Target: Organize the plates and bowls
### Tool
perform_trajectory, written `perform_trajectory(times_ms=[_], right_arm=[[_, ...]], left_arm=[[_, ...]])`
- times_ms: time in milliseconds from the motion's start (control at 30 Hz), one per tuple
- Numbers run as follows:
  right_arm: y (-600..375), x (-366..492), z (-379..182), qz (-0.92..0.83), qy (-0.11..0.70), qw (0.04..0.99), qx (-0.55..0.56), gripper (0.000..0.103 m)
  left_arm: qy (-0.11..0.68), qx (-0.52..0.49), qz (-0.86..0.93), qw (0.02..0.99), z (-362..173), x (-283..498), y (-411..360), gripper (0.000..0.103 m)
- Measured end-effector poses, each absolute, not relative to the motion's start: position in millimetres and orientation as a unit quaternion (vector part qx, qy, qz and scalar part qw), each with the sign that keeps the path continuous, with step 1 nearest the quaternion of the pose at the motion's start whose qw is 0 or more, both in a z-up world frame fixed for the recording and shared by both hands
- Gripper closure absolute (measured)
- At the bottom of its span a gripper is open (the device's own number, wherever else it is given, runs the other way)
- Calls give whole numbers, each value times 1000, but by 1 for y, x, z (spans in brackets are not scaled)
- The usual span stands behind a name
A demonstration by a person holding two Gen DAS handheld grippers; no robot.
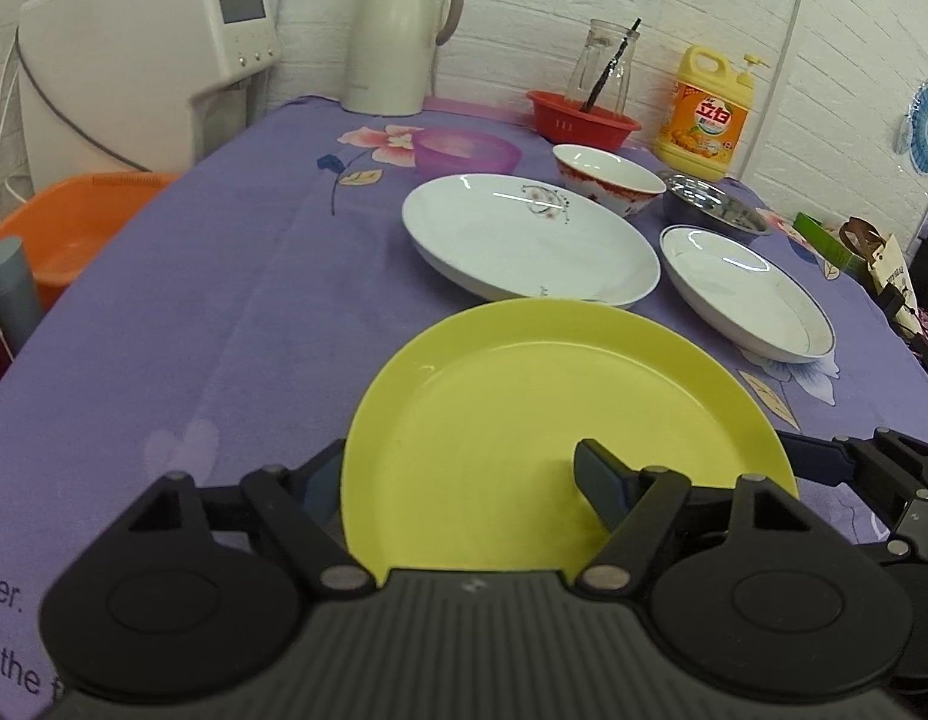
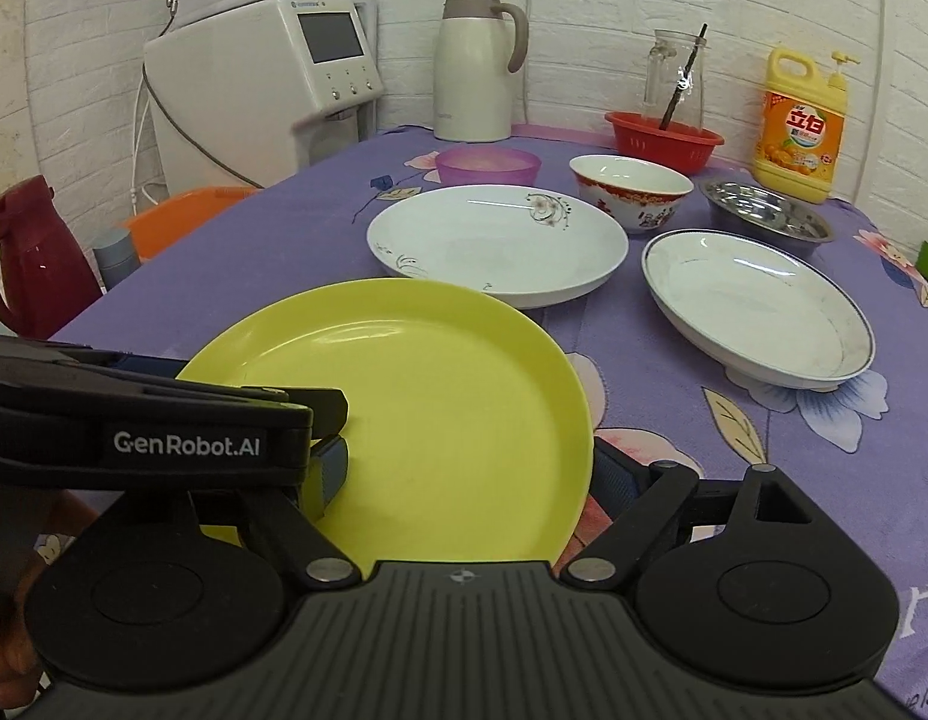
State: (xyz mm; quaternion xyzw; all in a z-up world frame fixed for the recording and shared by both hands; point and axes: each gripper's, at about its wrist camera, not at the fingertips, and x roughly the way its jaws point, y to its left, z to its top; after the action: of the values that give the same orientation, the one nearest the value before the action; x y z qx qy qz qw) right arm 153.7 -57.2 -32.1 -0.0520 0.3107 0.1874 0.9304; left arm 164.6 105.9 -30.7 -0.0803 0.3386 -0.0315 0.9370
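Plates and bowls sit spread over the purple surface (image 2: pixel 284 228), and the yellow plate (image 2: pixel 440 408) lies nearest you, just in front of the big white plate (image 2: pixel 499 240), probably so it can be stacked. Your left claw (image 2: pixel 329 438) reaches in from the side and is clamped on the yellow plate's rim, one finger (image 1: pixel 601 480) lying on its face; your right claw (image 2: pixel 464 480) points forward, low and level, jaws spread wide, gripping nothing
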Motion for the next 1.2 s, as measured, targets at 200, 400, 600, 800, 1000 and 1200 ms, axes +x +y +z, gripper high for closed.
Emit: perform_trajectory(times_ms=[200,400,600,800,1000,1200], right_arm=[[-69,160,-44,172,333,926,-49,0],[-80,166,-42,208,344,916,-9,0],[-111,197,-12,186,312,932,20,0],[-95,262,4,215,287,934,-7,0],[-71,325,-6,219,307,926,-29,0],[-55,352,-26,223,345,910,-49,0]], left_arm=[[338,-56,-41,938,-44,170,93,22],[330,-94,-62,937,-32,176,115,16],[313,-118,-35,942,-6,218,149,9],[312,-120,-7,942,5,267,168,9],[325,-111,-3,939,3,298,178,9],[335,-116,-3,935,-8,313,193,9]])
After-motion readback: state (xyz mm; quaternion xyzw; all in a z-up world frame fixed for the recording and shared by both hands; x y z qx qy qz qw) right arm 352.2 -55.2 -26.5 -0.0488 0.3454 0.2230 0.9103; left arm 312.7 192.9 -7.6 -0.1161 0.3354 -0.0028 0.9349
